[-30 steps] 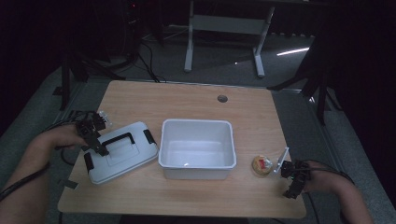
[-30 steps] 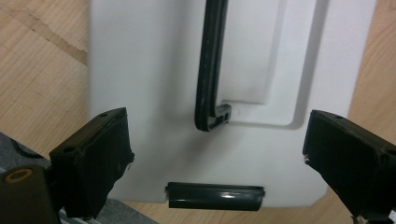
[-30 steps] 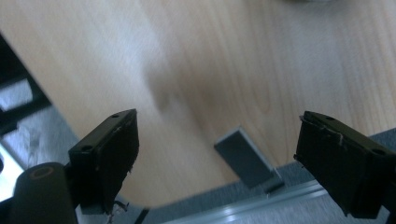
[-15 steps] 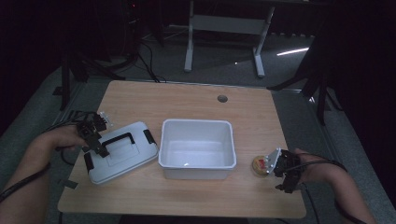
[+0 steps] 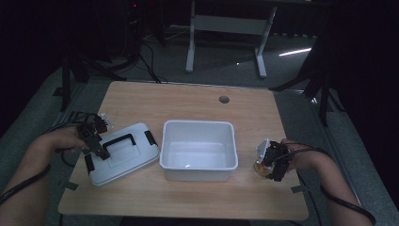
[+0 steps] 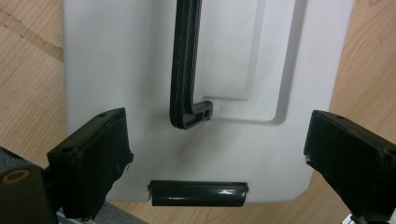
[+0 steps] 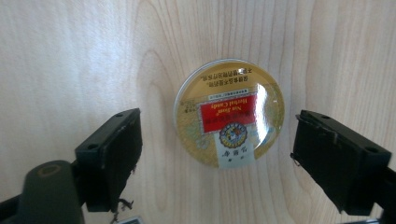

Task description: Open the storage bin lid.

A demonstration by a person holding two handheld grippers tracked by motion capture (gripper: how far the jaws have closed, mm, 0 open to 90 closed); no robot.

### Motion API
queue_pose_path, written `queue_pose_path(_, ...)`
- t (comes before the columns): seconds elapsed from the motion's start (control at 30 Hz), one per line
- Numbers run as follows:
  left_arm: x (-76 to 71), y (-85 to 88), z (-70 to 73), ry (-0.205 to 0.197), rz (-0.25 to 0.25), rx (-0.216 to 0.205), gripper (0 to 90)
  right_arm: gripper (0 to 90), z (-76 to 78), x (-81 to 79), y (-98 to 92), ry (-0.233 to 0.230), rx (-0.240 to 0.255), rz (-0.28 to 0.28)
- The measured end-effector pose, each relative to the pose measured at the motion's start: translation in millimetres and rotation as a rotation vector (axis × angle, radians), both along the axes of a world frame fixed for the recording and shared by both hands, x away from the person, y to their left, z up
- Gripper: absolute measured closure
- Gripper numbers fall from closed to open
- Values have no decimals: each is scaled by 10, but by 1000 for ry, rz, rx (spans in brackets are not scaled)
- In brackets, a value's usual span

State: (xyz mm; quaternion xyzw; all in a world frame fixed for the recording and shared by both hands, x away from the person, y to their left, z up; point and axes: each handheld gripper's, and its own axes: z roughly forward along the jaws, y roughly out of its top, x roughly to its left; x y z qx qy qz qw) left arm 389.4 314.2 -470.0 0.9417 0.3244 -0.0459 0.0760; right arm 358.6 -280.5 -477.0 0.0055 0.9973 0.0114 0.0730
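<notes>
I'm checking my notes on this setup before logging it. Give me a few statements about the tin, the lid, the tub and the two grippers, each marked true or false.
1. The round tin lies on the table between the open jaws of the right gripper. True.
2. The tin is already inside the white tub. False: it lies on the table beside the tub.
3. The lid is fitted on the tub. False: it lies flat on the table beside the tub.
4. The left gripper is open over the lid. True.
5. The lid has a black handle. True.
</notes>
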Motion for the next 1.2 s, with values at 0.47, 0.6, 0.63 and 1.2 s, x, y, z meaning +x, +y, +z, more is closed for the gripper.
queue_pose_path(0.47,0,-33,-4,10,-6,1,64,150,-315,164,-2,23,-42,1)
queue_pose_path(0.6,-2,-25,-7,14,-3,5,64,197,-361,183,-2,31,-40,1)
queue_pose_path(0.63,-1,-23,-8,15,-2,4,64,199,-363,188,-5,34,-36,2)
queue_pose_path(1.2,-9,-58,51,1,-27,10,64,206,288,9,202,2,-67,113)
